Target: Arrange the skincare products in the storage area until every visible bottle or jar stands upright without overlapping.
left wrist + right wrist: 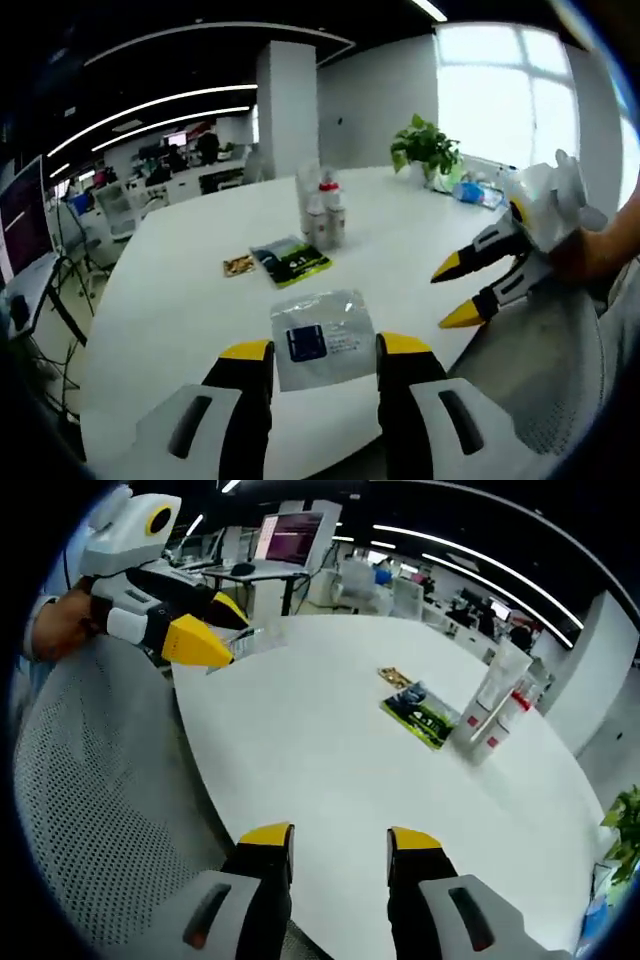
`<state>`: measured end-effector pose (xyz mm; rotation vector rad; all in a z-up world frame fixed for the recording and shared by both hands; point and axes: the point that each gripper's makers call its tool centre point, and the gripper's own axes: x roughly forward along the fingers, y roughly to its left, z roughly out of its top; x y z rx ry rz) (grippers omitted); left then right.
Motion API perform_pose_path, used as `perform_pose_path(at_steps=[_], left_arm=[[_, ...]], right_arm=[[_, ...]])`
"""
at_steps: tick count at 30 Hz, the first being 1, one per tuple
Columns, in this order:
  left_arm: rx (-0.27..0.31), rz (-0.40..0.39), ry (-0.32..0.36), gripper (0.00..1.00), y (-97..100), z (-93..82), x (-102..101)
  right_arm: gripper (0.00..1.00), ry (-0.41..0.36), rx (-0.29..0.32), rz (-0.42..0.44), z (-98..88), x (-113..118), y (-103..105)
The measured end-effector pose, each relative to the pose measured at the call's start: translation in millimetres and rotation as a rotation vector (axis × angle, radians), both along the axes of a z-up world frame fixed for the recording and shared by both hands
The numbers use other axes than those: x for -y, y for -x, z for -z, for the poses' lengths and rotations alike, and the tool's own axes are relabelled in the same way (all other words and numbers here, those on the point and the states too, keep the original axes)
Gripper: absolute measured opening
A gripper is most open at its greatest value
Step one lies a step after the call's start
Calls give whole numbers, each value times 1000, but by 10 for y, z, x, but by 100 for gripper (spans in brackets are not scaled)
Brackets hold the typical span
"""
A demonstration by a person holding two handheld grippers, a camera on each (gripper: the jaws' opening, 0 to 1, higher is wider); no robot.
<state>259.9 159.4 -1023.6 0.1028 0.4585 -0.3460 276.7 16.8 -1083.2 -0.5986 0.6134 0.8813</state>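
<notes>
Both grippers hovering open over the near edge of the round white table (pixel 180 290); skincare products standing mid-table.

The left gripper (pixel 324 352), yellow-tipped jaws parted wide and holding nothing, is pointing at a clear plastic sachet with a dark blue label (pixel 322 338) lying flat. The right gripper (pixel 340 838), jaws likewise spread and empty, is hanging above bare tabletop. The cluster of white tubes and bottles with red caps (pixel 322 210) is apparently standing upright beside a dark green flat packet (pixel 291 261).
</notes>
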Motion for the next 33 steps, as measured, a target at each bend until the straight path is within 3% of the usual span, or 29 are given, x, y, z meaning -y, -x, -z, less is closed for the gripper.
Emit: perform_pose_path(at_steps=[4,7,11,12,15,17,19,21,23,27,33], left_arm=[[5,18,2,37,-8,-5,34],[8,32,-3,37,-3,-3,53],[-1,43,33,37,5,-9,93],[-3,45,40,37,6,-9,98],[10,51,39,37,10,-27,101],[6,57,72,37,12,-44,127],[15,73,110,37,32,-98,177],[38,91,112,37,48,-144,207],[35,97,113,37,51,-136,218],[32,120,103,37,77,-120,251],[46,209,37,37,168,-98,407]], right_arm=[[37,-36,-33,7,-17,-25,12],[37,-189,-93,54,-175,-125,-9],[38,-404,-279,61,-404,-397,82],[37,-474,-344,75,-477,-481,112],[34,-703,-458,115,-696,-691,81],[34,-807,-571,199,-690,-748,57],[35,-879,-611,240,-665,-782,27],[37,-916,-755,238,-607,-866,147],[37,-948,-820,224,-597,-932,207],[20,-993,-876,216,-610,-999,232],[14,-956,-890,155,-615,-1088,318]])
